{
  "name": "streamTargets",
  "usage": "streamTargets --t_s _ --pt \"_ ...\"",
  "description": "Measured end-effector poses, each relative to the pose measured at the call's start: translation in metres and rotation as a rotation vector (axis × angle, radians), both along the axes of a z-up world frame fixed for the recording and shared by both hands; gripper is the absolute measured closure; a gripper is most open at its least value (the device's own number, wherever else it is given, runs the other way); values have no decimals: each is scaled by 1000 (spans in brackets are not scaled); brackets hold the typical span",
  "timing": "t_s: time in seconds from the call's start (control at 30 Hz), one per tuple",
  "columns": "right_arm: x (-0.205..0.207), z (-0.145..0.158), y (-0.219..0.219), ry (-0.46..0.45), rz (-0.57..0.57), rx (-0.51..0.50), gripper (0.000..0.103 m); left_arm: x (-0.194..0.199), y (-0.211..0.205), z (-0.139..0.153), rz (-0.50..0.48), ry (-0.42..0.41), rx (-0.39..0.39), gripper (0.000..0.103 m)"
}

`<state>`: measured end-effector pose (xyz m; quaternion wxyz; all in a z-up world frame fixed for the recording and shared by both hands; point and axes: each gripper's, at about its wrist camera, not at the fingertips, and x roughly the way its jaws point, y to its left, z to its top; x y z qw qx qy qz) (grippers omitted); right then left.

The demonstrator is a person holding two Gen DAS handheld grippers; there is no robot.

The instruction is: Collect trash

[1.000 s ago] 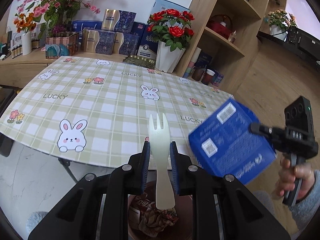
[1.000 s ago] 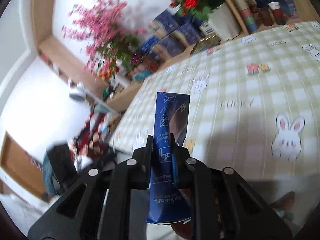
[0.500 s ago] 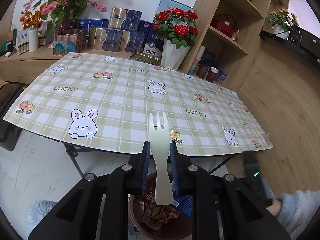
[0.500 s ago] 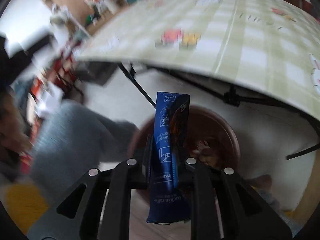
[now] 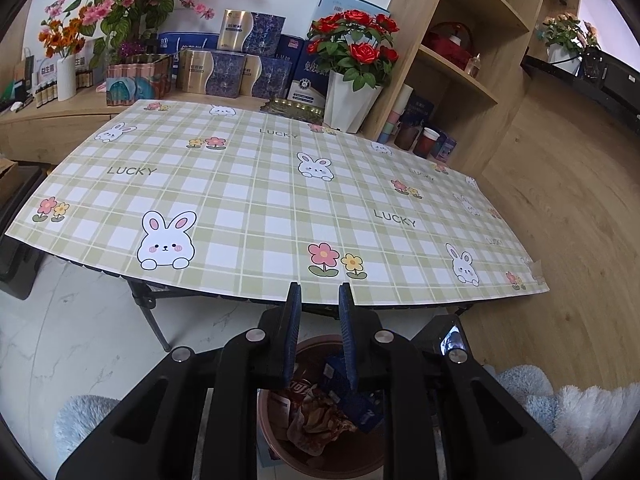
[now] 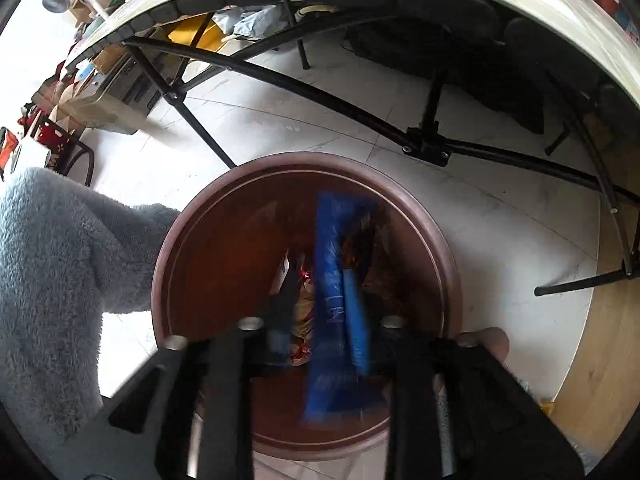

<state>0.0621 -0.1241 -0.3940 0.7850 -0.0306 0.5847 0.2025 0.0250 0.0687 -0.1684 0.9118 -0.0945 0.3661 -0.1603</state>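
My right tongs [image 6: 320,300] are opening above the brown bin [image 6: 436,224]. The blue packet [image 6: 332,300] sits blurred between them, free of the left pad, its long axis running straight along the fingers, far end pointing down into the bin. My left tongs [image 5: 318,304] stand slightly parted with nothing between them, over the same bin [image 5: 272,432] below the worktop [image 5: 256,200] edge.

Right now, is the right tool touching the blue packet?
Cannot tell. In the right wrist view the blurred blue packet sits between the opening right tool, over the trash bin; contact with the fingers is unclear.
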Motion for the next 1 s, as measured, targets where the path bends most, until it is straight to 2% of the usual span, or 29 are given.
streamTargets --t_s 0.07,0.13,0.2,0.33,0.4,0.43,0.57,0.67,0.73,0.8,0.93,1.0 --pt "-2 8 0 -16 10 6 42 1 -2 -2 -7 7 -3 87" --pt "-2 17 -2 -19 9 31 42 1 -4 -4 -17 10 -7 88" --pt "-4 34 -8 -48 0 71 34 0 -7 -3 -24 5 -7 88" --pt "-13 70 -25 -138 -31 120 25 2 -10 -3 -31 5 -7 88" --pt "-19 89 -34 -191 -60 132 13 3 -12 -5 -35 12 -5 88" --pt "-22 100 -40 -224 -81 133 11 4 -13 -6 -39 18 -5 88" --pt "-27 130 -55 -303 -161 126 6 5 -20 -8 -55 25 -8 88" --pt "-29 151 -65 -350 -215 129 6 6 -27 -8 -76 27 -1 87" --pt "-30 162 -70 -373 -241 127 6 7 -31 -7 -90 24 2 81" --pt "-32 179 -75 -413 -261 121 6 7 -35 -3 -104 14 5 67" --pt "-34 204 -81 -465 -275 90 6 9 -46 6 -139 -11 26 49" --pt "-37 217 -82 -488 -279 78 6 8 -50 13 -154 -31 38 29"
